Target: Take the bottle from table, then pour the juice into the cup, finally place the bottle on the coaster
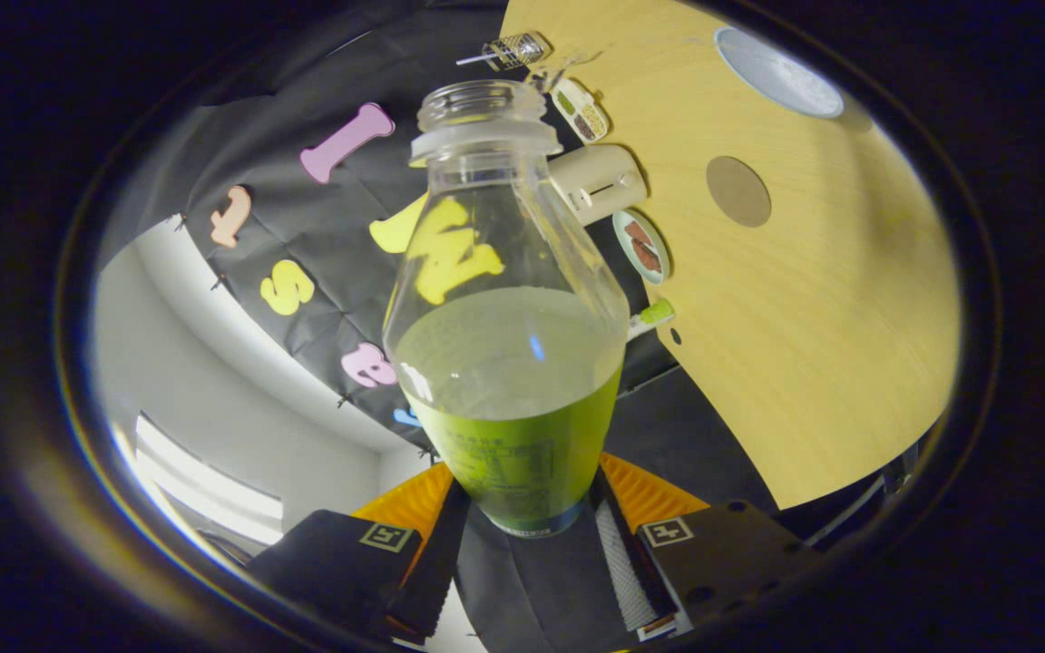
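Camera on the gripper, rolled hard over

It looks forward along the two fingers (450, 544) from very close, so the bottle (509, 308) between them fills the middle of the view. The view is strongly tilted: the wooden table (813, 317) stands nearly on edge beyond the fingers, with the booth's black cloth wall (305, 245) opposite it.

Bottle (509, 308) between claw (527, 531) fingers; coaster (738, 191) on table (813, 363) beyond.
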Demonstrator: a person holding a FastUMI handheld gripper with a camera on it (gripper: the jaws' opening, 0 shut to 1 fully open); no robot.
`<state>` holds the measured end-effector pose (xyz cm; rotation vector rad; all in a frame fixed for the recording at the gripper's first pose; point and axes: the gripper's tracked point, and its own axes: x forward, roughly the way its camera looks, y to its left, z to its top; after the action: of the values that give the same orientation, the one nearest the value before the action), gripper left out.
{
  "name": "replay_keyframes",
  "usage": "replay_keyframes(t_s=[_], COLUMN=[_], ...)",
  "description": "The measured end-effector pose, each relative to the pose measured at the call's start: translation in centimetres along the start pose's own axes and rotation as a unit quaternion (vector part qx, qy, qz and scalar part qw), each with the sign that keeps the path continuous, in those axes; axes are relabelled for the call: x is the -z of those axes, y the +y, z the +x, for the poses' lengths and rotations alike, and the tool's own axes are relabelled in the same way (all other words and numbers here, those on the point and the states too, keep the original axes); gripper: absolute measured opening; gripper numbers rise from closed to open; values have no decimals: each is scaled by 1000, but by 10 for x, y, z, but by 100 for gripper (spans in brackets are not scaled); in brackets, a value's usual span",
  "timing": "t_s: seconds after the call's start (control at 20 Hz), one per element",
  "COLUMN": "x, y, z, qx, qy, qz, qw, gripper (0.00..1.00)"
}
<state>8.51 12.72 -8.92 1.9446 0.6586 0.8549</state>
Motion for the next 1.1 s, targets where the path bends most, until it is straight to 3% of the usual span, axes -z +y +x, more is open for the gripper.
replay_keyframes(t_s=[1.1], x=[-6], y=[4], z=[3], qx=[-23], qy=[-8], qz=[35], qw=[999], gripper=[76])
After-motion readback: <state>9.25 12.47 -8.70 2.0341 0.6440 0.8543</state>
